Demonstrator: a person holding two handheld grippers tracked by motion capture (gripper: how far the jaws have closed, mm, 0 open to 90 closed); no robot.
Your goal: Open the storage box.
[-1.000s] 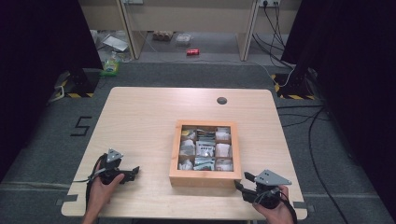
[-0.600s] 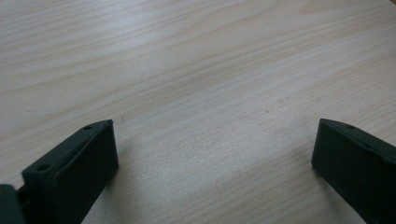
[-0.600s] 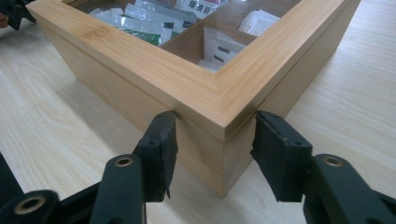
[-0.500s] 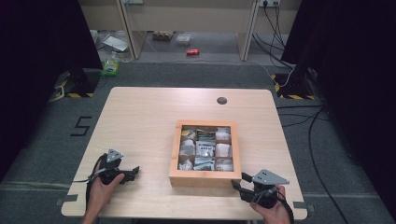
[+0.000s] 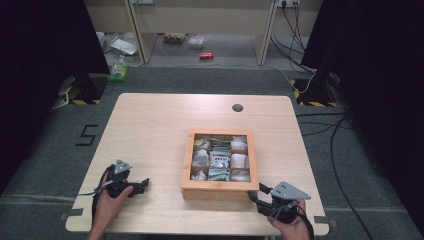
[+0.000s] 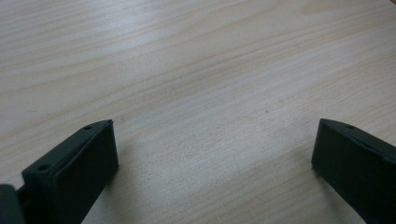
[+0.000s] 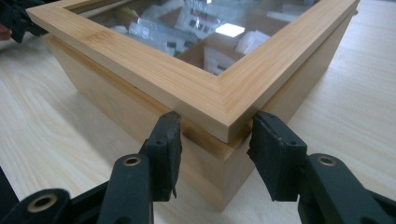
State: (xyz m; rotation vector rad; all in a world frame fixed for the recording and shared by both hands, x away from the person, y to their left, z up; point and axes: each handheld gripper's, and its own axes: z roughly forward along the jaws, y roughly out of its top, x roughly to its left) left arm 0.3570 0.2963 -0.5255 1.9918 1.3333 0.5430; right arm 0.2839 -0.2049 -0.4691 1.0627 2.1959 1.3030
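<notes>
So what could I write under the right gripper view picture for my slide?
Right tool closing around the corner of a wooden box with a glass lid.

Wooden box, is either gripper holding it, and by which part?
The right gripper straddles the wooden box at its near corner, jaws just closing; contact unclear. The left gripper holds nothing.

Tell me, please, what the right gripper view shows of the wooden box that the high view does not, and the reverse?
The right gripper view shows the right gripper with its jaws either side of the near corner of the wooden box, just under the glass-topped lid, having just been closing. The high view shows the whole table and the left gripper resting apart from the box. Both show packets in the compartments.
</notes>
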